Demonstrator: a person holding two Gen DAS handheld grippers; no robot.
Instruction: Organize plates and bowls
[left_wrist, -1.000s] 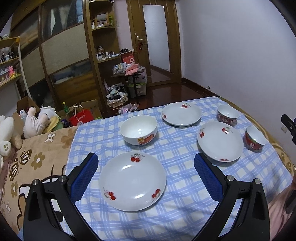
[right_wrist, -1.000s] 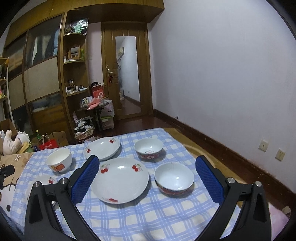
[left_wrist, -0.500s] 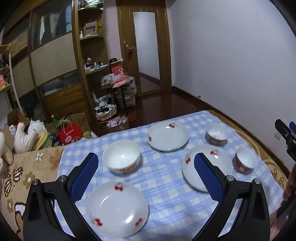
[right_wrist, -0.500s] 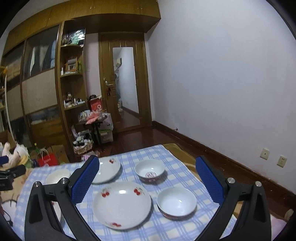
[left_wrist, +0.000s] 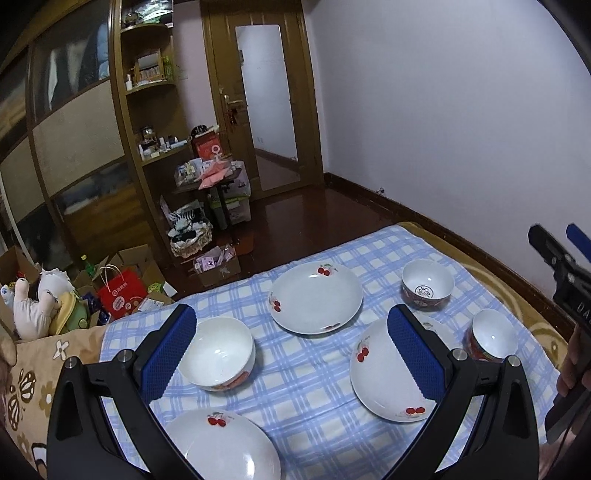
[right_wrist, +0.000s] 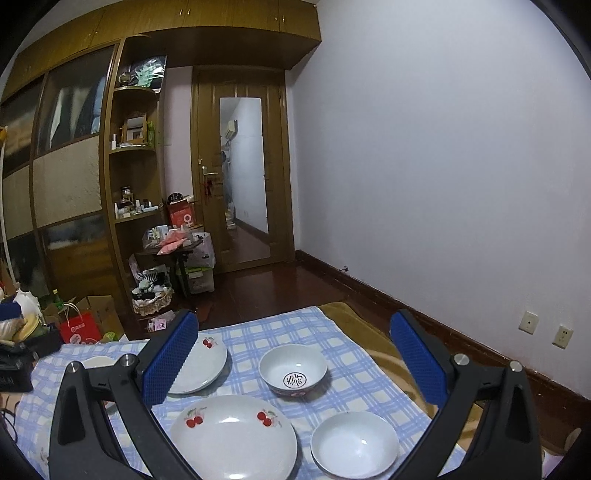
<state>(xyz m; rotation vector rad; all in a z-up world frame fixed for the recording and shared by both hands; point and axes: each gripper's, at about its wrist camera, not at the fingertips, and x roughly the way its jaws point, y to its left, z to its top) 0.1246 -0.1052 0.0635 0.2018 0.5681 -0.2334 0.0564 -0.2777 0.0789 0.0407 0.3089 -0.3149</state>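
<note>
Left wrist view: looks down over the checked cloth from its near-left edge, facing the door; right wrist view: from the cloth's near-right edge, pitched higher toward the same door; shared: cloth, far cherry plate, door wall.

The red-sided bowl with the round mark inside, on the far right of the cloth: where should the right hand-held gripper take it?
Grip the rim of the marked bowl, one finger inside and one outside the wall, coming down from above on its near-right edge. It stands upright and open, its wall looks thin, and that side is bare cloth; the far cherry plate lies close on its left. The right hand-held gripper is open.
</note>
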